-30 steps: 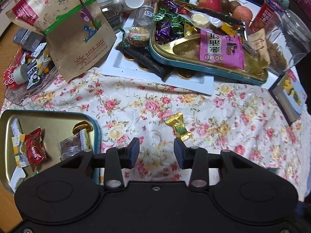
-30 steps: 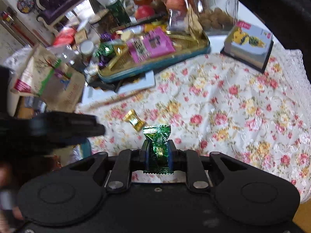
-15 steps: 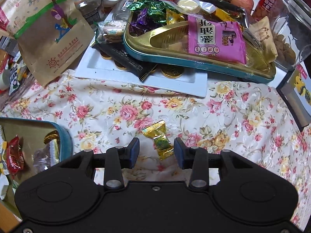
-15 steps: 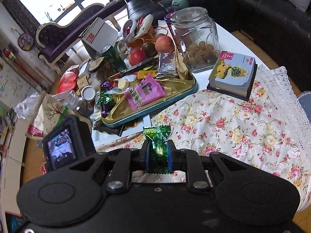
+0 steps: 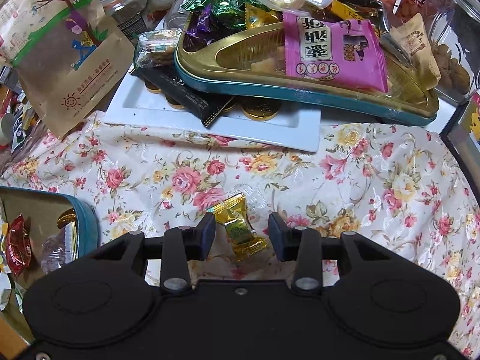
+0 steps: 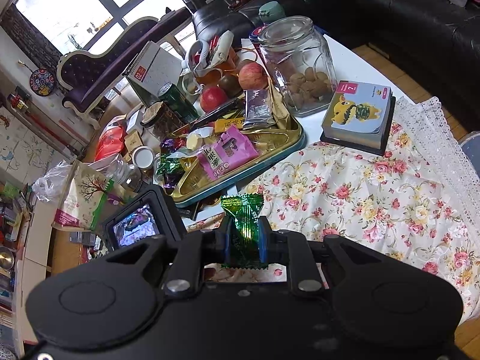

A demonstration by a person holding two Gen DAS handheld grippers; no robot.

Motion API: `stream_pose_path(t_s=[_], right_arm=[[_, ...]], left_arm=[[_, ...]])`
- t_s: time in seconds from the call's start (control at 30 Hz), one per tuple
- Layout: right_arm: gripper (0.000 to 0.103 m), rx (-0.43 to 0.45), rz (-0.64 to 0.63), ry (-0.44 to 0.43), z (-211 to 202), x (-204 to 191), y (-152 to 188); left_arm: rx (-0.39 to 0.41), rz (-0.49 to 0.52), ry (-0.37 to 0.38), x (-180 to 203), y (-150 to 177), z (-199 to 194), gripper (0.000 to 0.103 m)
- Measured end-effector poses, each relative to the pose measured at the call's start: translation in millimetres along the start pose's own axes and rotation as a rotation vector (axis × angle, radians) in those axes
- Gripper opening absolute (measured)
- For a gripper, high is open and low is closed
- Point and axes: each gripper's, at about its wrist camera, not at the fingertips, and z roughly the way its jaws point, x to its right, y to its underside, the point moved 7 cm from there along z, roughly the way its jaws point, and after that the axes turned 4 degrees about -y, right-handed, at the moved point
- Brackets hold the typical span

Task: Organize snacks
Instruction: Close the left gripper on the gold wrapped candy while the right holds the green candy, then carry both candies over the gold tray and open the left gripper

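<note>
A gold-wrapped candy (image 5: 238, 228) lies on the floral tablecloth (image 5: 360, 180). My left gripper (image 5: 241, 234) is open and low over the cloth, with the candy between its fingers, apart from both pads. My right gripper (image 6: 243, 238) is shut on a green-wrapped candy (image 6: 243, 222) and holds it above the cloth. A gold tray with a teal rim (image 5: 300, 93) at the back holds a pink packet (image 5: 333, 54) and several wrapped candies; it also shows in the right wrist view (image 6: 264, 162). A second teal-rimmed tray (image 5: 87, 225) at the lower left holds a red candy (image 5: 16, 246).
A white plate (image 5: 150, 108) with gold coins and a black packet lies under the back tray. A brown paper bag (image 5: 60, 51) stands at the left. A glass jar of nuts (image 6: 300, 63), apples (image 6: 252, 75) and a small book (image 6: 357, 114) are at the back right. The left gripper's camera (image 6: 135, 225) shows beside my right gripper.
My left gripper has moved forward and down, so the gold candy now sits between its open fingers. My right gripper has risen with the green candy still held.
</note>
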Motion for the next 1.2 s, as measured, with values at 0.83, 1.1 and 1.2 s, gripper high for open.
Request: stream_pose_path(t_s=[0.83,1.1,1.2], right_arm=[[0.019,-0.003,-0.029,-0.014,1,-8,0],[0.019,-0.004,-0.025,-0.014,2,-7,-2],[0.019,-0.005,-0.021,-0.013,2,-6,-2]], left_arm=[[-0.039,-0.031,0.057,1,4,19,0.034],[-0.047,-0.025,0.066,0,5,12,0.032],[-0.046,-0.019,0.073,0,5,2,0.032]])
